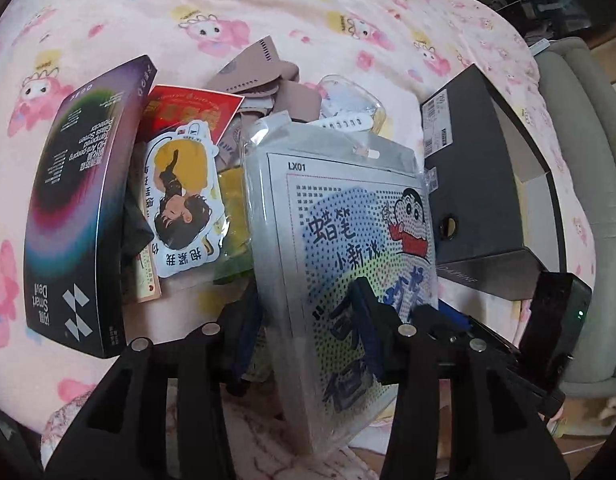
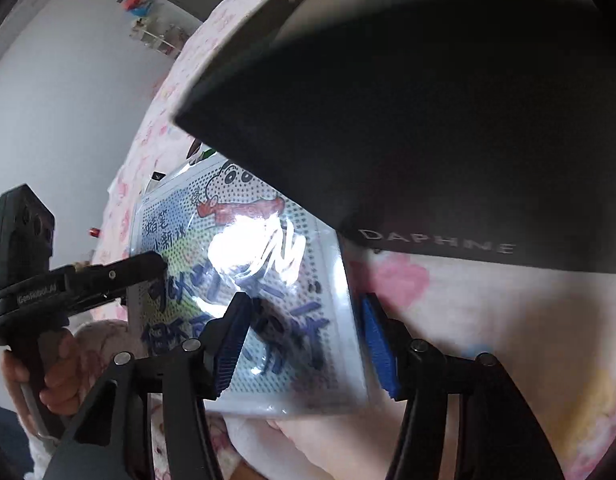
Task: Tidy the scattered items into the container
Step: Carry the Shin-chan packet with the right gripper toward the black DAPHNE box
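Left gripper (image 1: 312,320) is pinching the clear-bagged cartoon bead-board kit (image 1: 348,248) by its lower edge, blue pads pressed on both faces, so the pack is standing up tilted over the pile. The right gripper (image 2: 303,336) is sitting around the same kit (image 2: 243,280) with its jaws spread; one blue pad overlaps the front of the bag and the other is just off its right edge, and I honestly can't tell if either is touching.

The open black cardboard shoebox (image 1: 480,184) is lying just right of the kit on the pink cartoon-print blanket (image 1: 267,12). Left of the kit a dark gradient screen-protector box (image 1: 75,208), a die-cut cartoon sticker (image 1: 181,200), a red card (image 1: 191,114) and some taupe fabric pieces (image 1: 263,80) are lying in a heap.
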The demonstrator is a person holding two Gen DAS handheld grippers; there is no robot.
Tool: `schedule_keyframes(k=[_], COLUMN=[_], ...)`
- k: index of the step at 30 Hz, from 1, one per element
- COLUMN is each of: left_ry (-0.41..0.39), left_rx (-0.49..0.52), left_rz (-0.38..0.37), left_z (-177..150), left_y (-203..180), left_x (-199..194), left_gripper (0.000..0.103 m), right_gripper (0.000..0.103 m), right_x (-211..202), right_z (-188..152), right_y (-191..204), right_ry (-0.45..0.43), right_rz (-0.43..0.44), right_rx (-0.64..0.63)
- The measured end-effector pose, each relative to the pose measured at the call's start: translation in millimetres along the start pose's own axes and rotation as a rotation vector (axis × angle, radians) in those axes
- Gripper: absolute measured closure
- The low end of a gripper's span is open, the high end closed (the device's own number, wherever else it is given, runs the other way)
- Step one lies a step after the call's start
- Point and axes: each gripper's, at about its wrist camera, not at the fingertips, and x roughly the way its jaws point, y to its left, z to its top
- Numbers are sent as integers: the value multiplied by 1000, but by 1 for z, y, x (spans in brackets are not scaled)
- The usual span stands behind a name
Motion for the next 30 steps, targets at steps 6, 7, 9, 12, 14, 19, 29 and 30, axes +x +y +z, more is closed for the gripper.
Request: schedule_keyframes(k=[6,7,9,12,14,19,29,30], left_ry=[-124,-148,-200,-241,-277,-325,-125,-105], left_rx=[60,73,102,132,186,277,386,396], left_rz=[-56,-57,-56,-120,-117,-83,-220,-220], left_z=[-22,-27,-38,-47,-54,-62,-81,-81], left_y=[-7,-11,-19,-27,-41,-72,-125,-129], left_x=[-39,-47,-64,-87,-102,-117,-40,-30], left_gripper=[63,63,61,59,60,64,64,64], right_gripper=[61,61,61,61,62,62,62,62], right_x=[-36,-46,-66,-96,-114,-137,-160,-160], right_z=[-17,-22,-32,-43,-48,-58,-108,-109], right_y=[13,18,29,41,45,55,-2,-11], right_ry=[-70,-93,-141,-208,-249,-308,-290,-285], right_rz=[10,1,-17,-27,-45,-39,-166,-164], right_rx=[-33,-48,-75,-94,-108,-98,46,70])
